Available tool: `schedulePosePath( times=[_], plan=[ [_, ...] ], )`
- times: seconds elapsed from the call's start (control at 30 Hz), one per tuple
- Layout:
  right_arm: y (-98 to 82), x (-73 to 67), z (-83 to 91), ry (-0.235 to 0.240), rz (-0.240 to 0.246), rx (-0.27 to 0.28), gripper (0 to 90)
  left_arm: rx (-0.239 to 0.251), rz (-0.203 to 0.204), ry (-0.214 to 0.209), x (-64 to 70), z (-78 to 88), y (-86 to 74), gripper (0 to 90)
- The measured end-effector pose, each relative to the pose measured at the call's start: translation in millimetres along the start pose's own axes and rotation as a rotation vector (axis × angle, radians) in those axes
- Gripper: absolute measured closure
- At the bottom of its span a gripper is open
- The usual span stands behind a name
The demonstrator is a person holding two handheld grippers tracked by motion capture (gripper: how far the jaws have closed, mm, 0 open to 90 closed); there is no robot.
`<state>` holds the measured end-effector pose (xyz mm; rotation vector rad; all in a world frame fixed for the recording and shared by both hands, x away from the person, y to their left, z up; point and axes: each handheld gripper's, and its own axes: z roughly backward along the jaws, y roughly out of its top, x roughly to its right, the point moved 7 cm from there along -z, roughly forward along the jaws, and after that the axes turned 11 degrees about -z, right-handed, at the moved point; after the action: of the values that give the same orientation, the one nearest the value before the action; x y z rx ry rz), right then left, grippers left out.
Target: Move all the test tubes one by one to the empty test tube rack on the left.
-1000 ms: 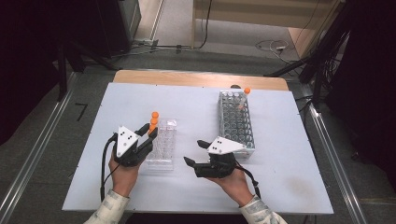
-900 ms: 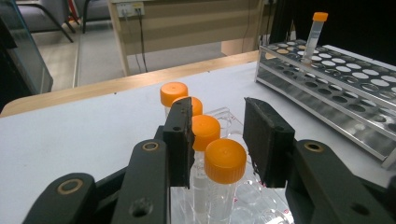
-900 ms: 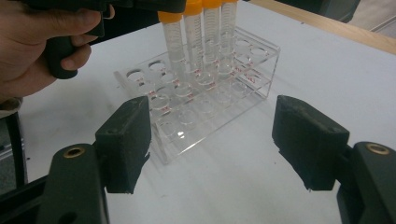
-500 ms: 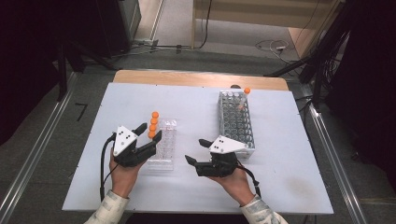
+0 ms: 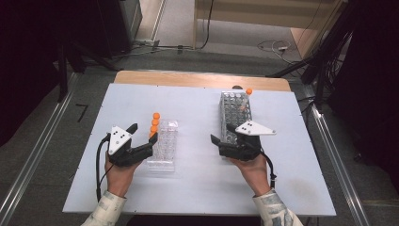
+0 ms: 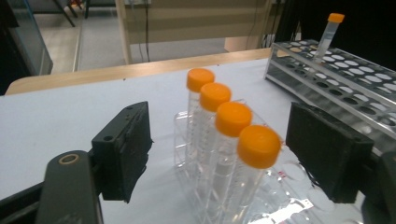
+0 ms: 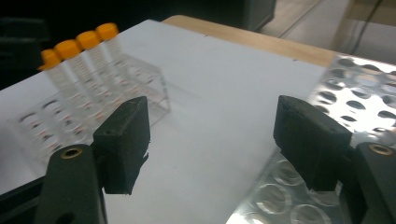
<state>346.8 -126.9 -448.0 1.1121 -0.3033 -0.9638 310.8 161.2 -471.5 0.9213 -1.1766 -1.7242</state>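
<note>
With the left gripper (image 6: 217,154) jaws having just opened and now spread either side of the nearest orange-capped tube (image 6: 247,172) standing in the clear rack (image 5: 162,146), withdraw straight back — avoiding its cap — while the right gripper (image 5: 225,134), jaws spread and empty, approaches the metal rack (image 5: 235,110) right of the clear rack.

Bare white table (image 5: 197,106) lay open between the two grippers. Four orange-capped tubes (image 6: 231,140) stood between the left gripper's (image 5: 141,136) jaws; a metal rack (image 5: 235,110) blocked beyond the right gripper (image 5: 222,134).
</note>
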Motion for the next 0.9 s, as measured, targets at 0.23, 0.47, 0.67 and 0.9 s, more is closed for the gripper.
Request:
schedulePosePath(
  times=[0.23,0.47,0.67,0.9],
  plan=[
    [21.1,43.1,-0.4,-0.139,-0.061,0.060,27.1,0.016,0.010,-0.004,-0.9,2.5,1.2,19.6],
    [38.4,83.7,-4.4,-0.230,-0.124,0.107,30.6,0.023,0.019,-0.035,1.8,5.4,2.8,19.8],
    [47.0,113.4,-18.2,-0.282,-0.133,0.101,34.5,0.027,0.010,-0.053,6.5,7.8,5.5,19.8],
    [53.1,137.1,-34.7,-0.277,-0.142,0.076,38.0,0.032,0.002,-0.066,11.8,11.3,7.4,19.8]
  ],
)
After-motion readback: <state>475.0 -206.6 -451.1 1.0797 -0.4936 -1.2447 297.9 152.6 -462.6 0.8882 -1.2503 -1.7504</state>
